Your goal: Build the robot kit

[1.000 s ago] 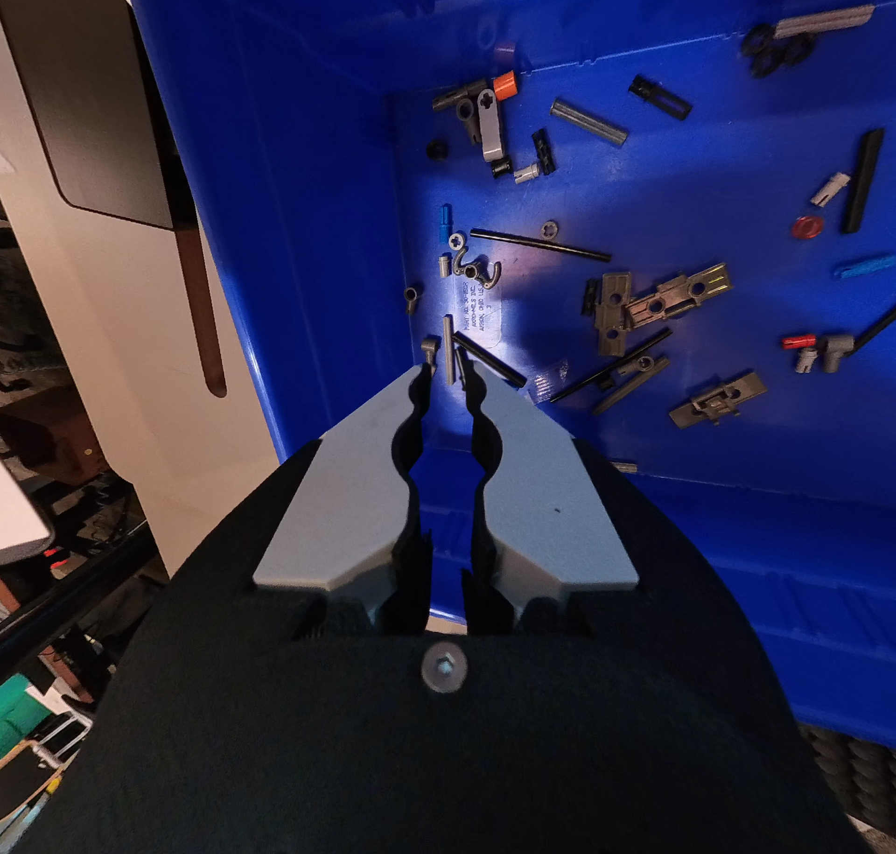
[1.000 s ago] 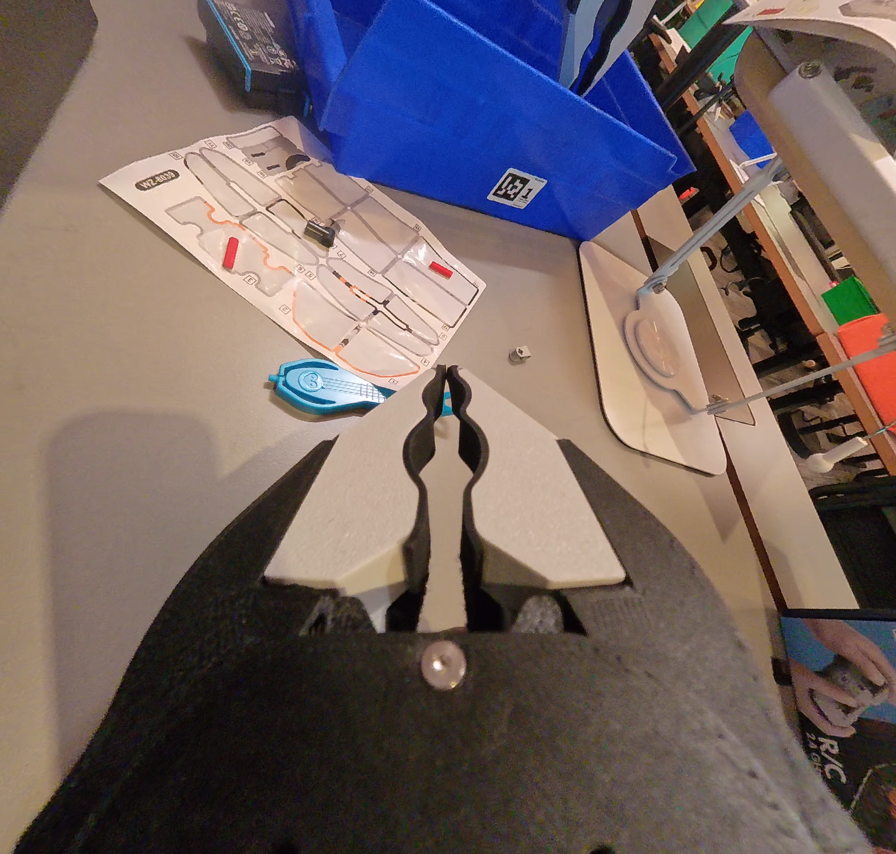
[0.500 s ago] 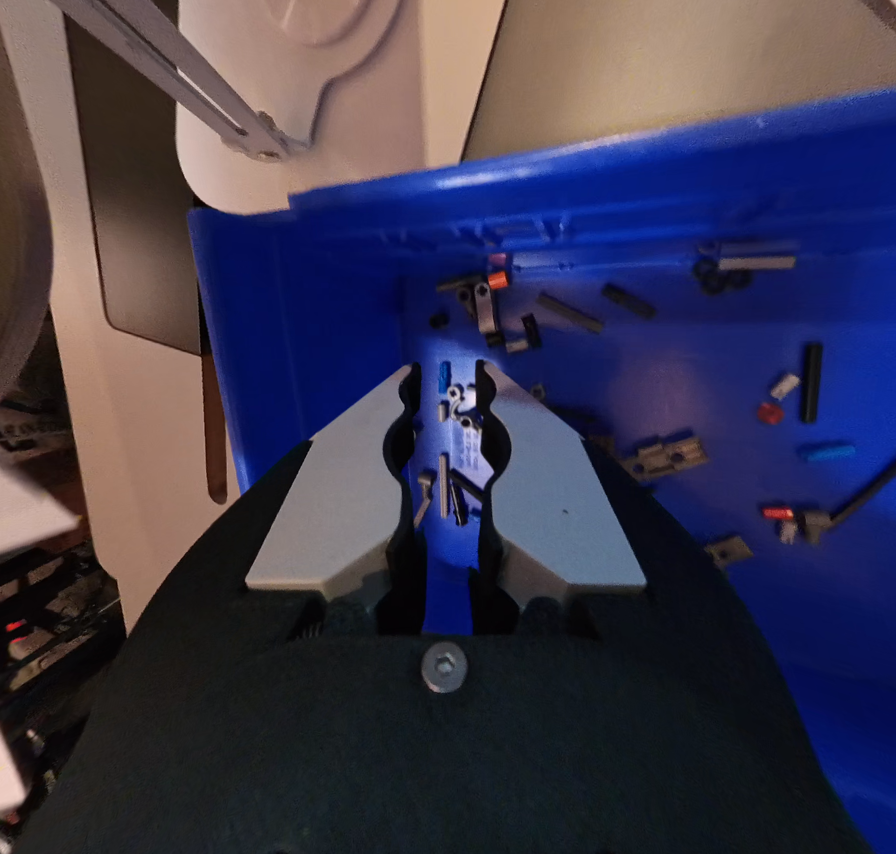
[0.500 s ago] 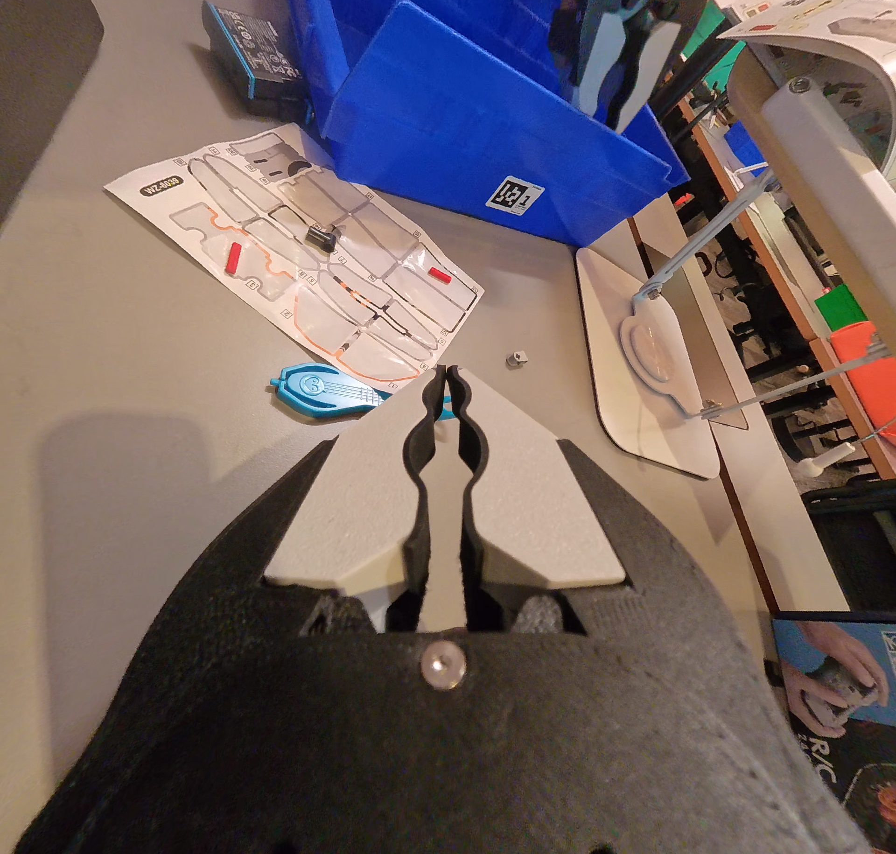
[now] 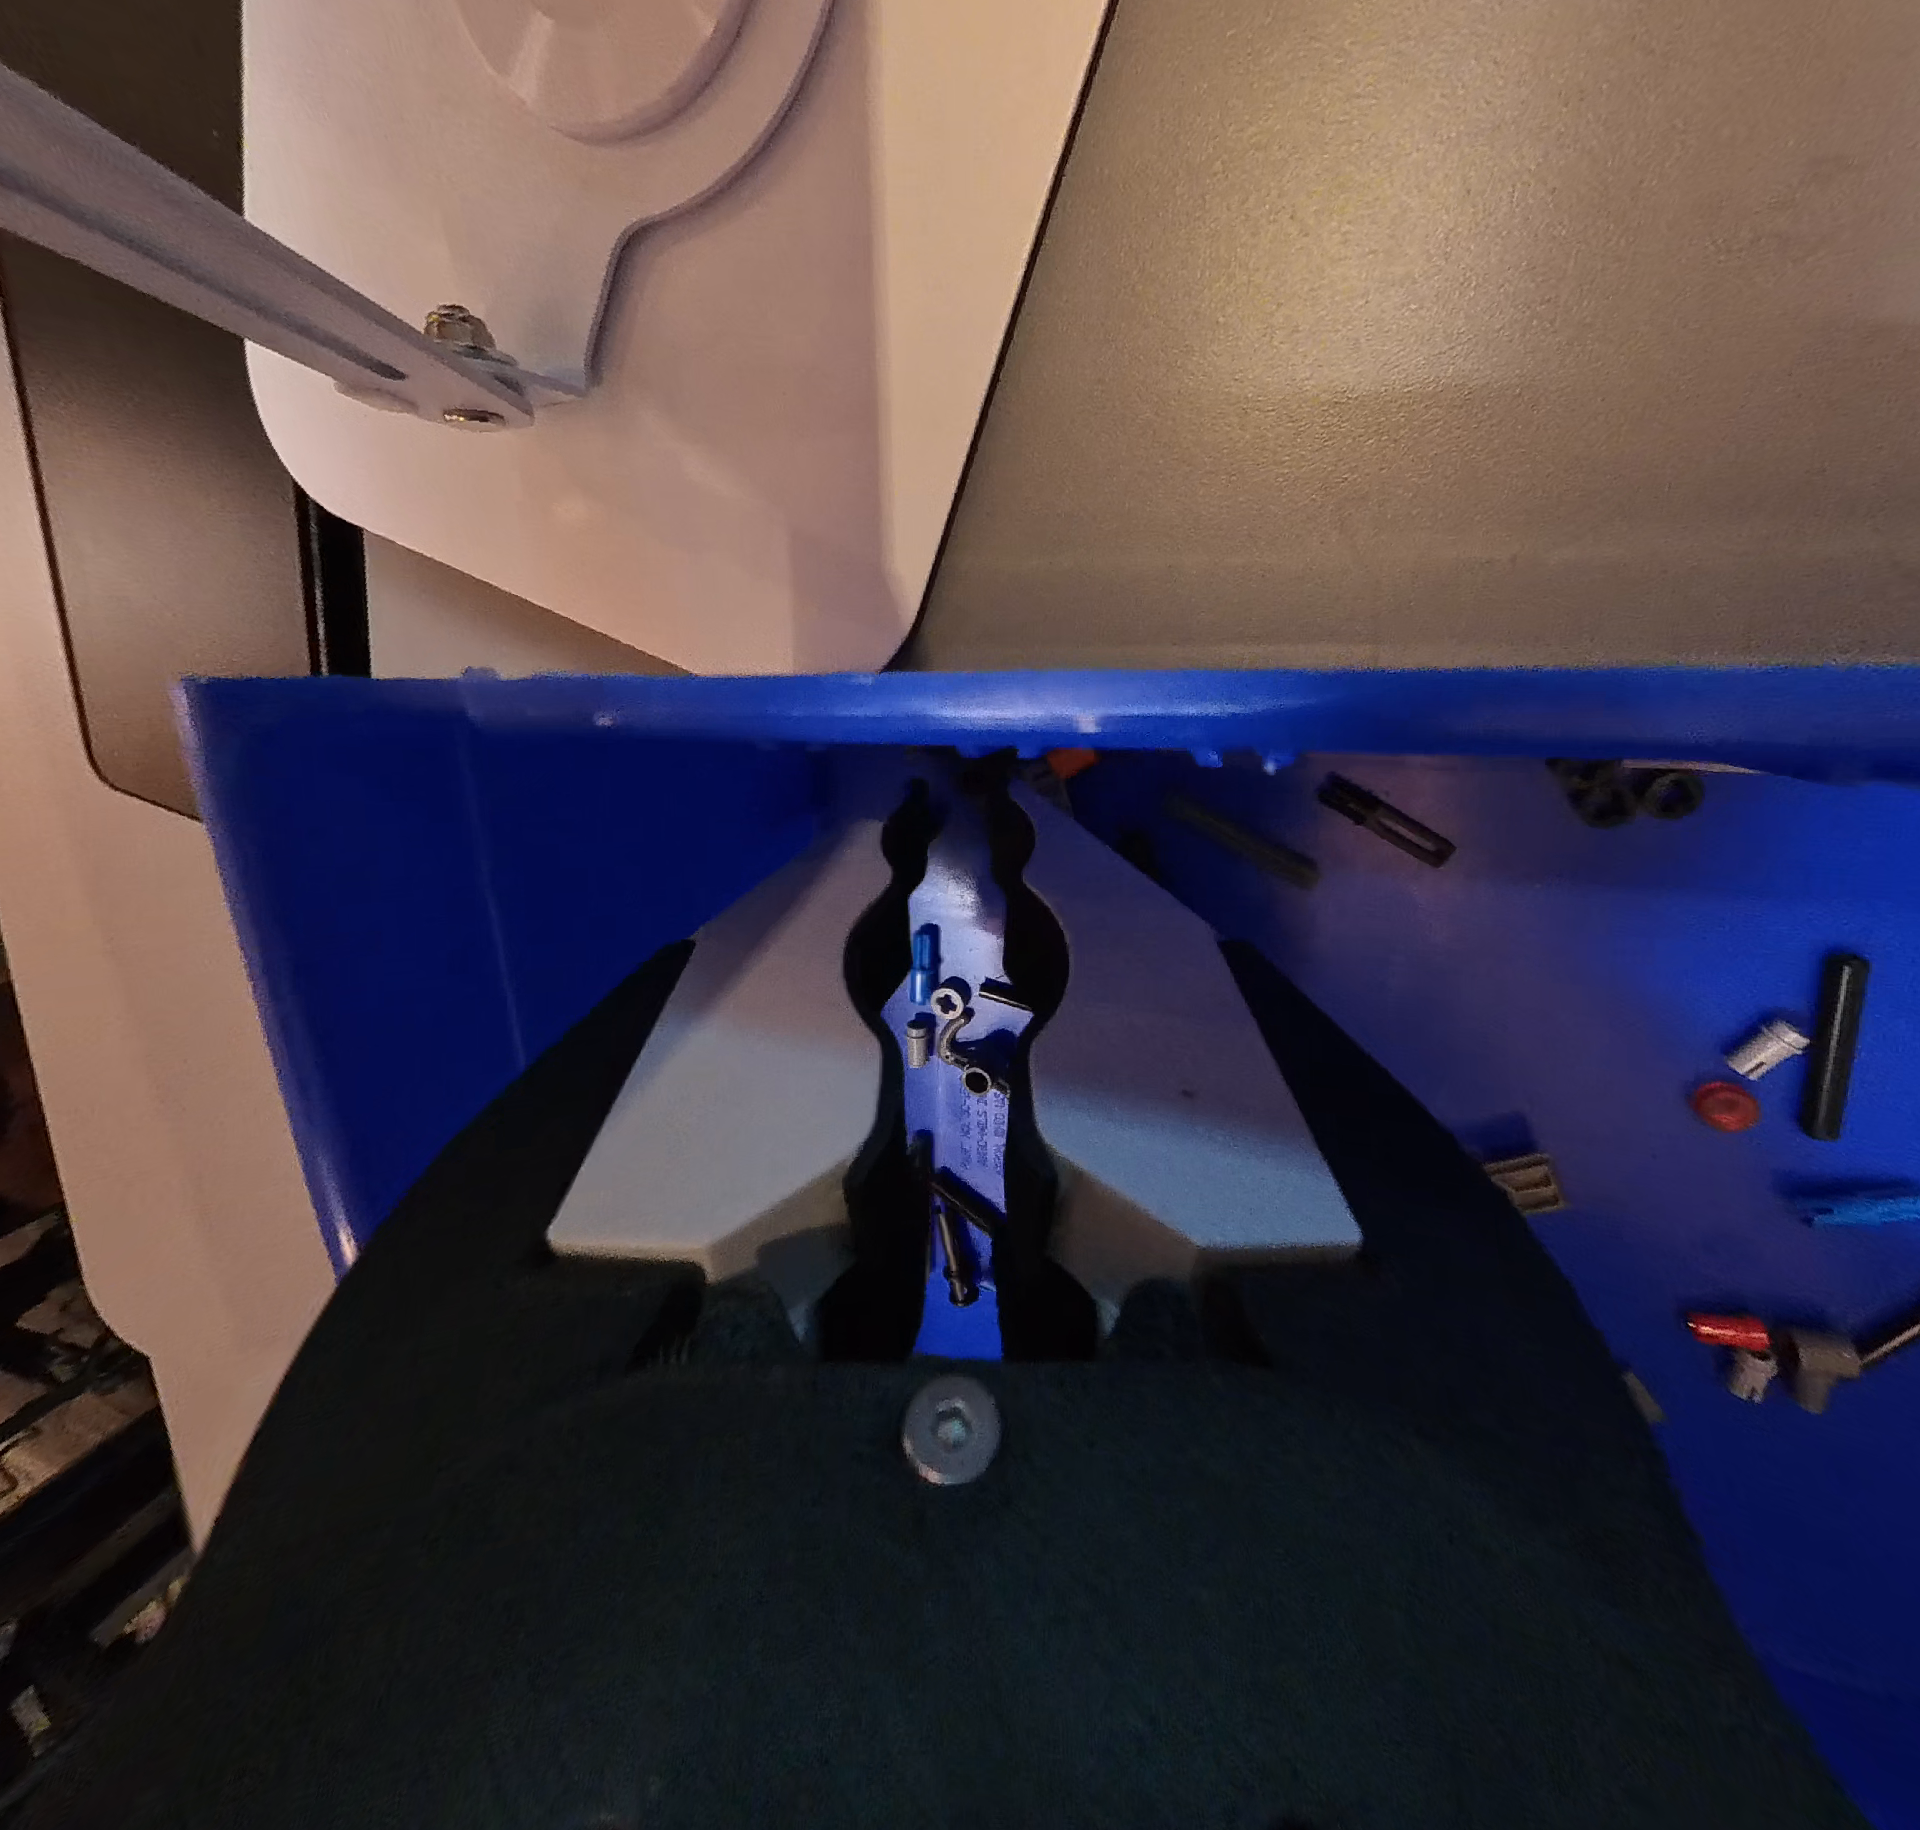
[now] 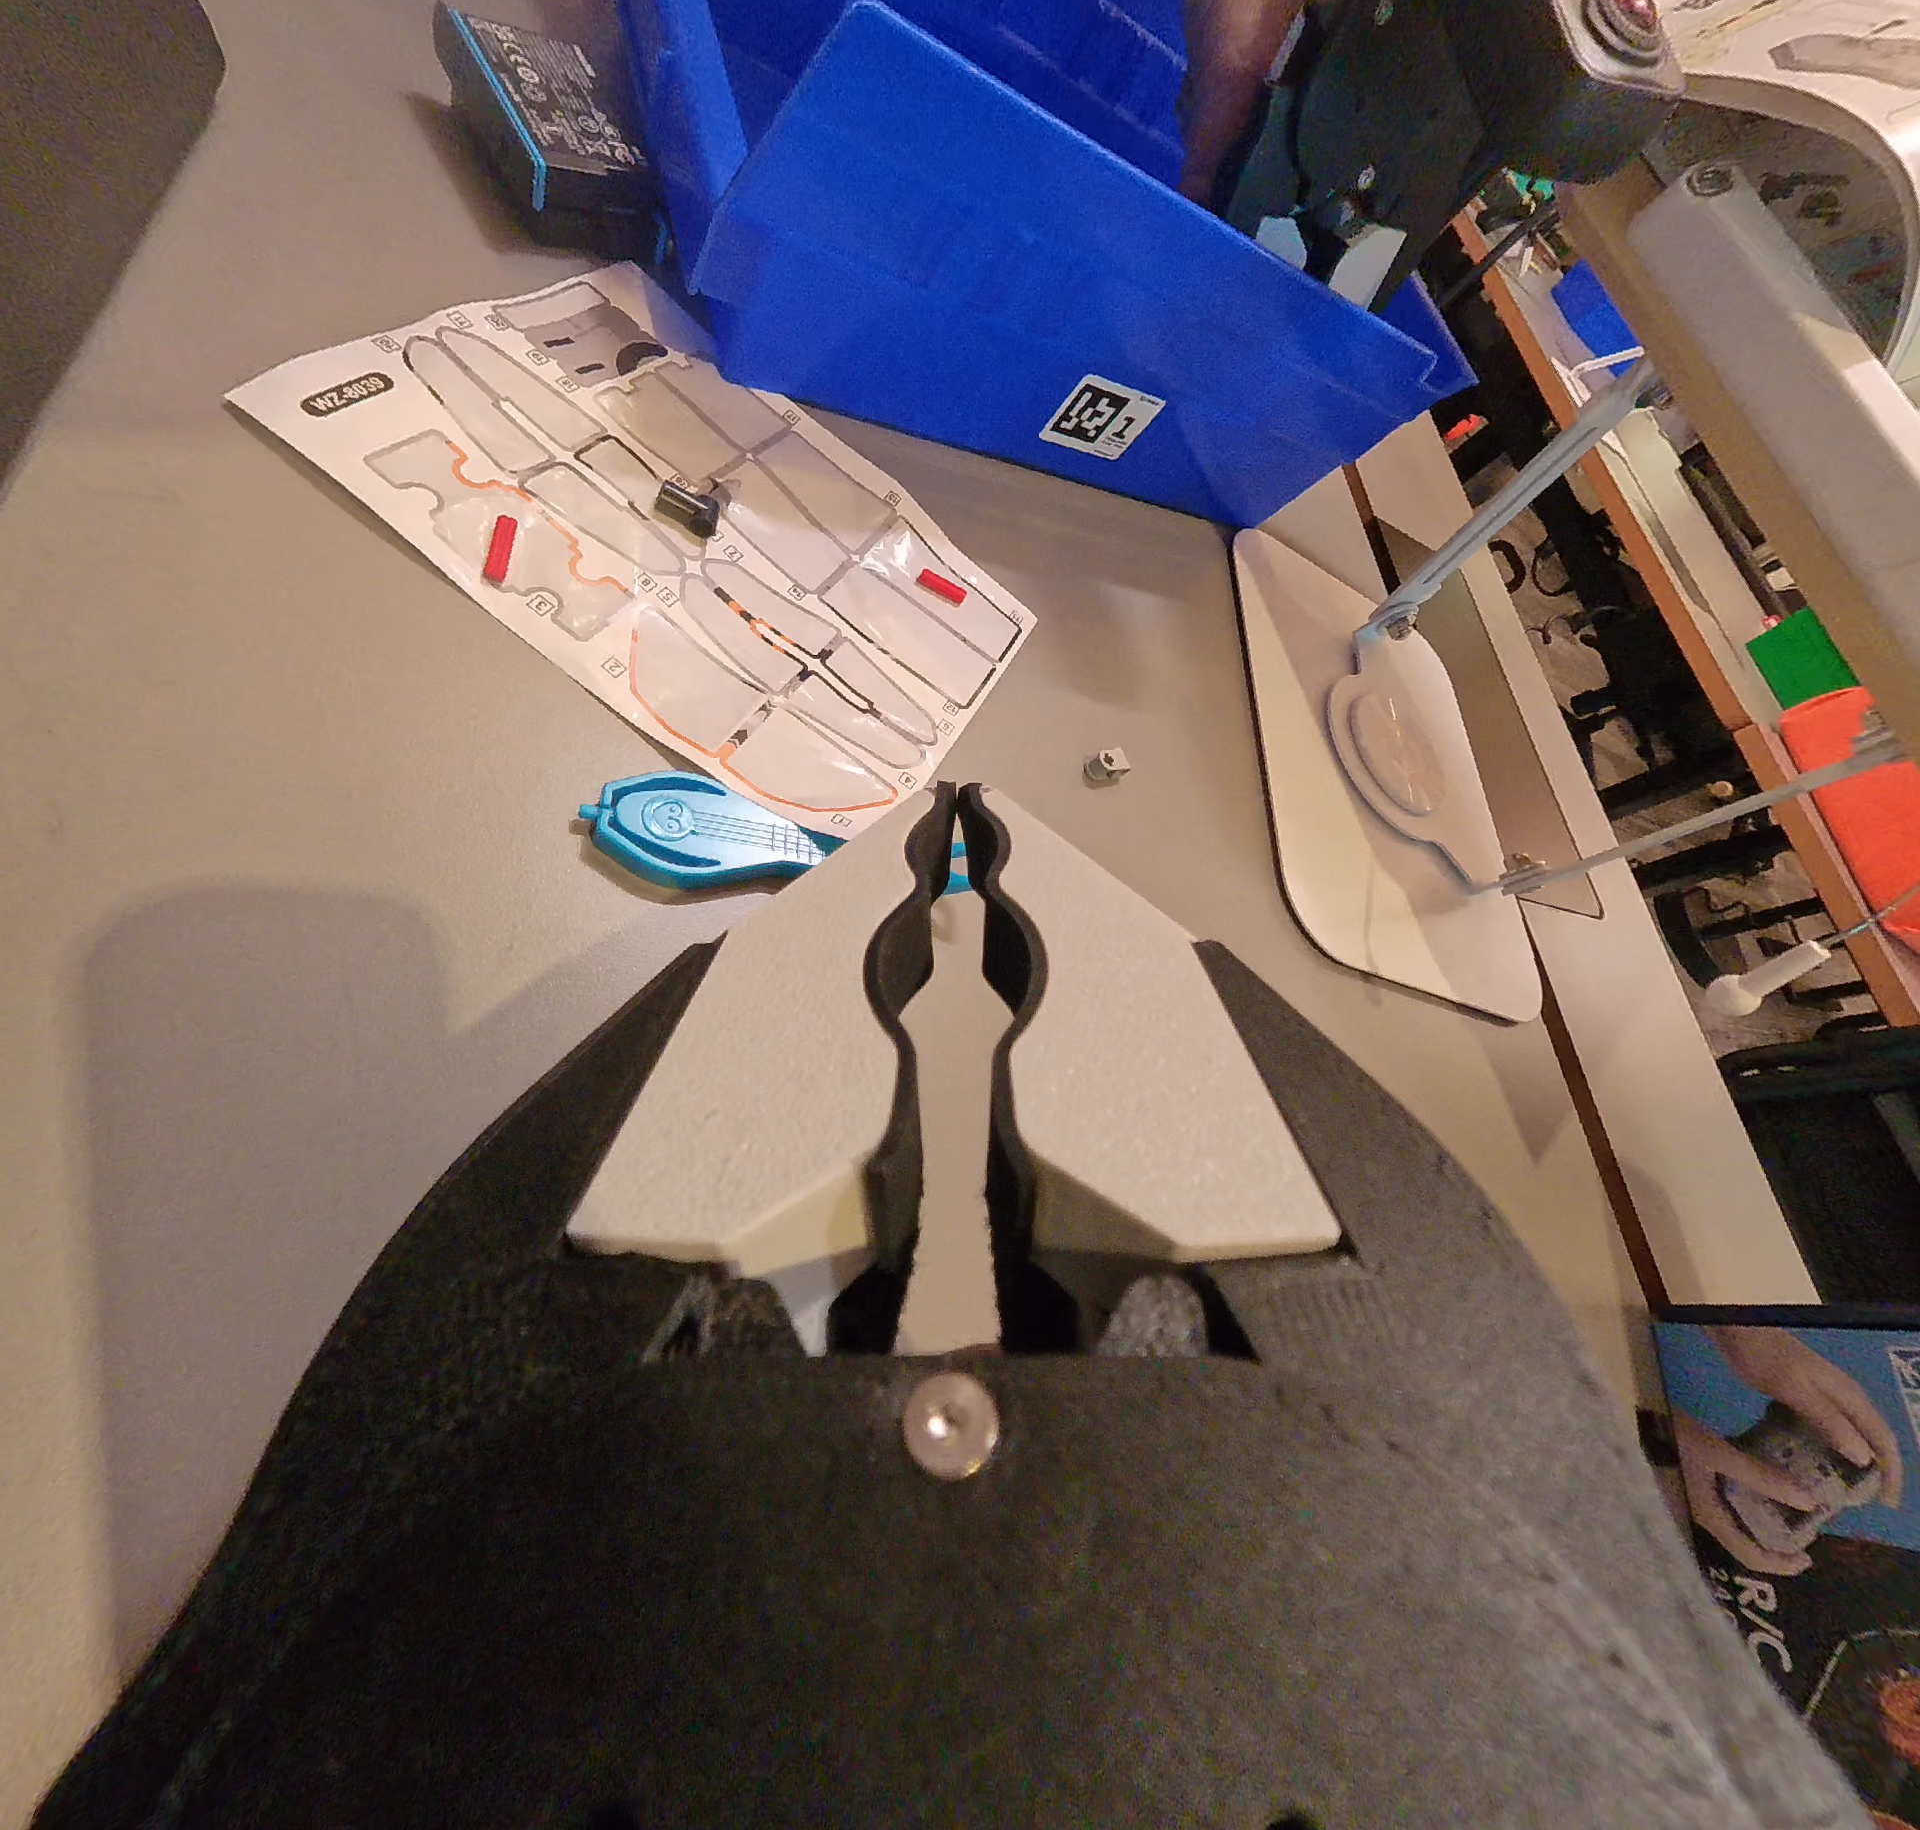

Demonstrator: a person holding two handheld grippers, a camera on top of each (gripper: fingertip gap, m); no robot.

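Observation:
My left gripper (image 5: 956,793) is inside a blue bin (image 5: 520,949), its tips close to the far wall under the rim. Its jaws stand a little apart and hold nothing. Between the fingers the bin floor shows a blue pin (image 5: 923,959), a grey hook piece (image 5: 951,1037) and thin black axles (image 5: 951,1240). My right gripper (image 6: 956,793) is shut and empty, above the grey table, just past a teal flat tool (image 6: 707,835). A small grey piece (image 6: 1103,768) lies on the table to the right of its tips. The right wrist view shows the left gripper (image 6: 1340,253) dipping into the bin (image 6: 987,305).
More small parts lie on the bin floor: a black axle (image 5: 1834,1042), a red round piece (image 5: 1723,1103), a red-and-grey connector (image 5: 1756,1349). A sticker sheet (image 6: 644,554) carries red and black bits. A black pack (image 6: 540,118) lies behind it. A white stand base (image 6: 1382,793) sits at the right. One gripper's finger ends stand about 30 cm off the other's.
My left gripper has tilted and pushed forward toward the bin's far wall; its jaws widened, then narrowed again. My right gripper has stayed nearly still and shut.

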